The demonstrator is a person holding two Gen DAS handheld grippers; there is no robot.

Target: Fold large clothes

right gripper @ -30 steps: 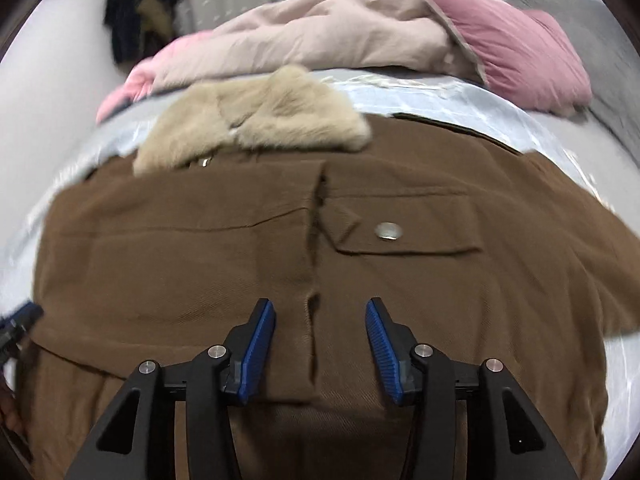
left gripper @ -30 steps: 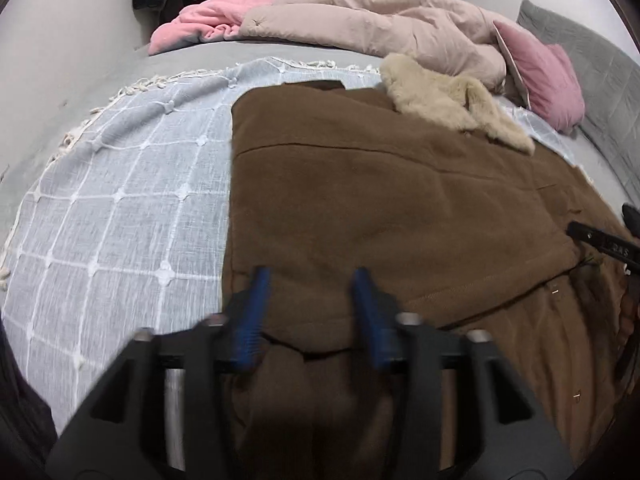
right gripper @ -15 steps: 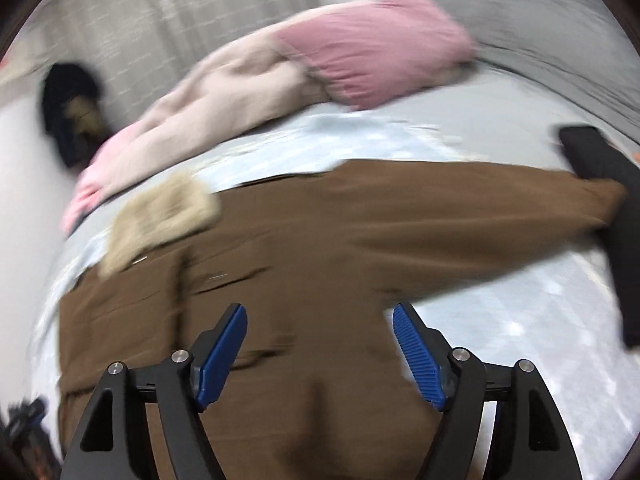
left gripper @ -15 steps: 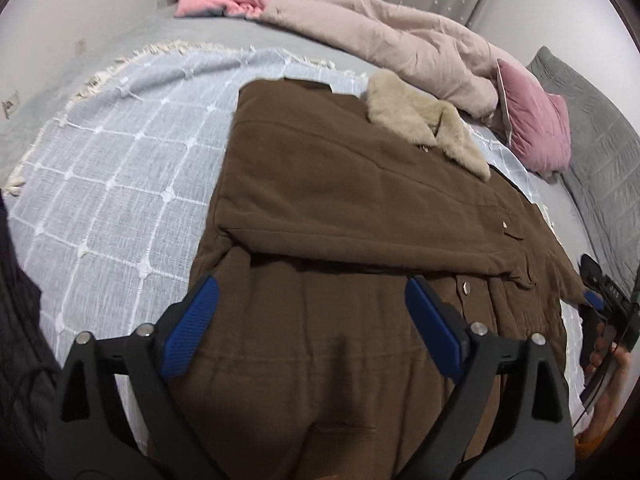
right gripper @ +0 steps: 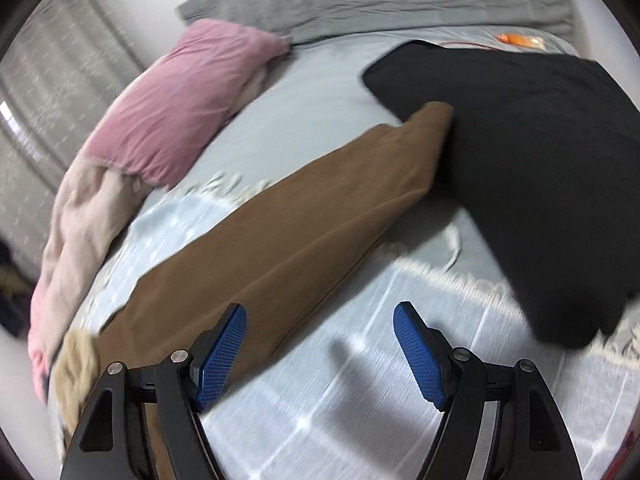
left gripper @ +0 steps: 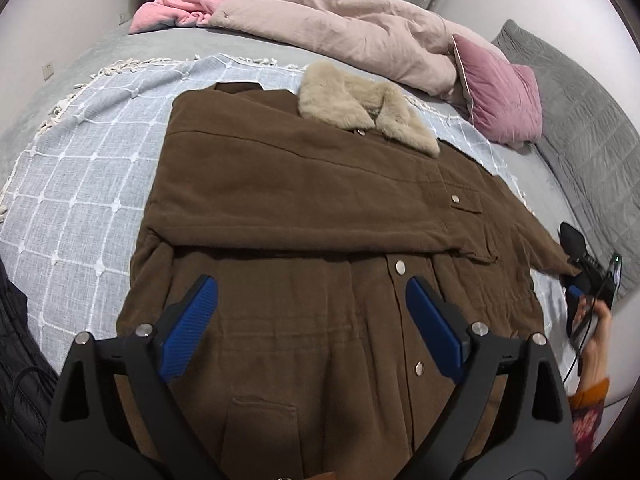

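Note:
A brown coat (left gripper: 300, 184) with a beige fur collar (left gripper: 360, 108) lies flat on a pale blue checked blanket (left gripper: 80, 168). One sleeve is folded across its chest. My left gripper (left gripper: 310, 282) hovers open above the coat's buttoned lower front, with nothing between its fingers. The other sleeve (right gripper: 300, 232) stretches out sideways, its cuff resting on a black garment (right gripper: 520, 160). Just beside that sleeve and over the blanket, my right gripper (right gripper: 320, 308) is open and empty. The left wrist view shows the right gripper (left gripper: 580, 276) in a hand near the sleeve's end.
A pink pillow (left gripper: 500, 96) and a pale pink duvet (left gripper: 340, 28) are heaped along the far side of the bed. Grey quilted bedding (left gripper: 580, 128) lies at the right. Dark clothing (left gripper: 16, 340) hangs at the left edge.
The left gripper opened wide and drew back and up from the folded sleeve's edge. The right gripper opened, rolled, and swept away from the coat's chest out along the stretched sleeve.

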